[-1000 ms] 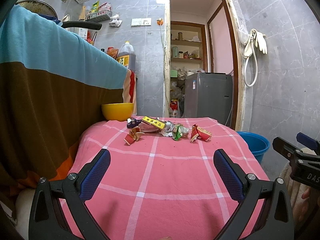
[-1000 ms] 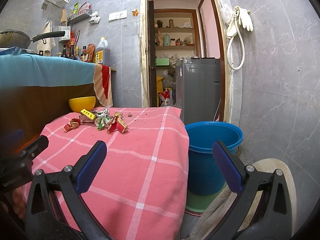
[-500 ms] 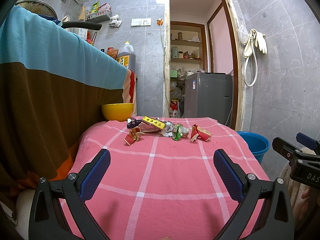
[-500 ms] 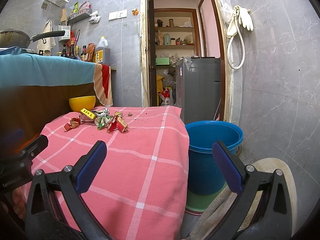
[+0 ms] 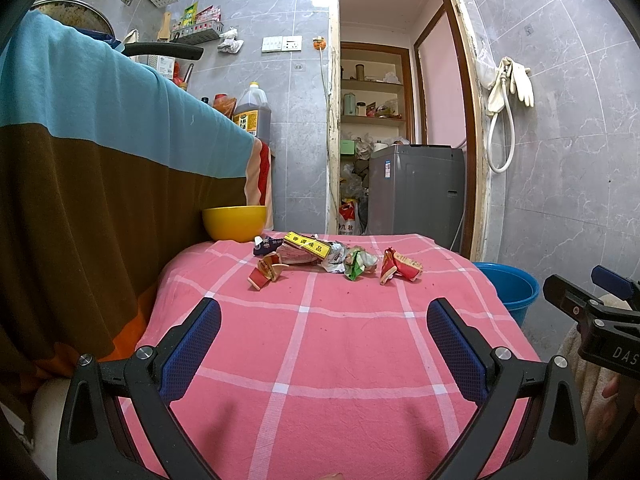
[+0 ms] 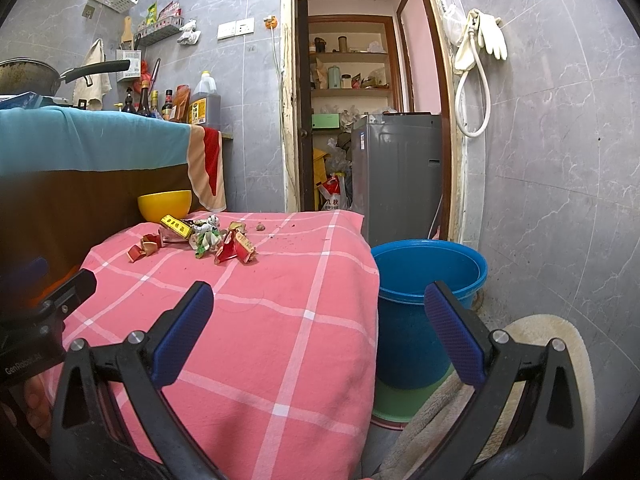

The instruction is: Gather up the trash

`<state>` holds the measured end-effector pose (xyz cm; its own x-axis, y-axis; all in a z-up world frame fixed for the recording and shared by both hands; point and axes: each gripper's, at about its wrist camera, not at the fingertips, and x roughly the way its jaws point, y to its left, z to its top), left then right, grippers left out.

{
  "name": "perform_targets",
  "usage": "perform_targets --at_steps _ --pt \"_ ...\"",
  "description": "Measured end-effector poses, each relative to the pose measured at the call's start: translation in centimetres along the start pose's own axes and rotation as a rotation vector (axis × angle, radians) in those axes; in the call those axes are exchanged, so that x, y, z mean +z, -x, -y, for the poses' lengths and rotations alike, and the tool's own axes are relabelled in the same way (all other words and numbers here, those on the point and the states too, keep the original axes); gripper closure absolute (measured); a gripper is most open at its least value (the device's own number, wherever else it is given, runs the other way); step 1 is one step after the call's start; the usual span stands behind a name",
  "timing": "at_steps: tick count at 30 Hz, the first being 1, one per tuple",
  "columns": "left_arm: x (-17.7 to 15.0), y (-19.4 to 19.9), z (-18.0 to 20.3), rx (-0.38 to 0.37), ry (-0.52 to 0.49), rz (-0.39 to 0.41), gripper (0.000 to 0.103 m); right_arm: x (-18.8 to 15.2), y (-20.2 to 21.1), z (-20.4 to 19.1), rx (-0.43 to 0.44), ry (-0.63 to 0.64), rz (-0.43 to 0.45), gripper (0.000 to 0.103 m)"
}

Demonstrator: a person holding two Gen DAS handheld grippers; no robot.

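Blue bucket (image 6: 432,280) empty, yellow bowl (image 5: 234,222) beside wrappers (image 5: 336,258)

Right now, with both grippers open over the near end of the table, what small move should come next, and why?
Probably advance the right gripper toward the red wrapper, the scrap nearest the blue bucket. Both it and the left gripper are open and empty, and all the wrappers lie at the far end of the pink checked cloth.

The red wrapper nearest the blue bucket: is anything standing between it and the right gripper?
Nothing visible. Only bare pink cloth lies between the open right gripper and the red wrapper; the blue bucket stands off to the side.
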<state>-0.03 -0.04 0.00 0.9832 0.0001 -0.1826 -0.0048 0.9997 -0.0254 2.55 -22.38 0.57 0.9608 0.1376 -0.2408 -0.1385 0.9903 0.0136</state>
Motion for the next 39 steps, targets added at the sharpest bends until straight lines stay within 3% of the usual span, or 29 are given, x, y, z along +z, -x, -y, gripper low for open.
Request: perform_targets --at_steps 25,33,39 --pt "-1.1 -0.5 0.9 0.007 0.005 -0.018 0.002 -0.1 -0.1 -0.1 0.001 -0.002 -0.006 0.000" --pt "0.4 -1.3 -0.1 0.051 0.015 -0.043 0.002 -0.4 -1.1 -0.8 0.025 -0.023 -0.021 0.000" --pt "2.5 -2.6 -1.5 0.100 -0.007 -0.028 0.002 1.8 -2.6 -0.8 0.056 -0.034 -0.027 0.000"
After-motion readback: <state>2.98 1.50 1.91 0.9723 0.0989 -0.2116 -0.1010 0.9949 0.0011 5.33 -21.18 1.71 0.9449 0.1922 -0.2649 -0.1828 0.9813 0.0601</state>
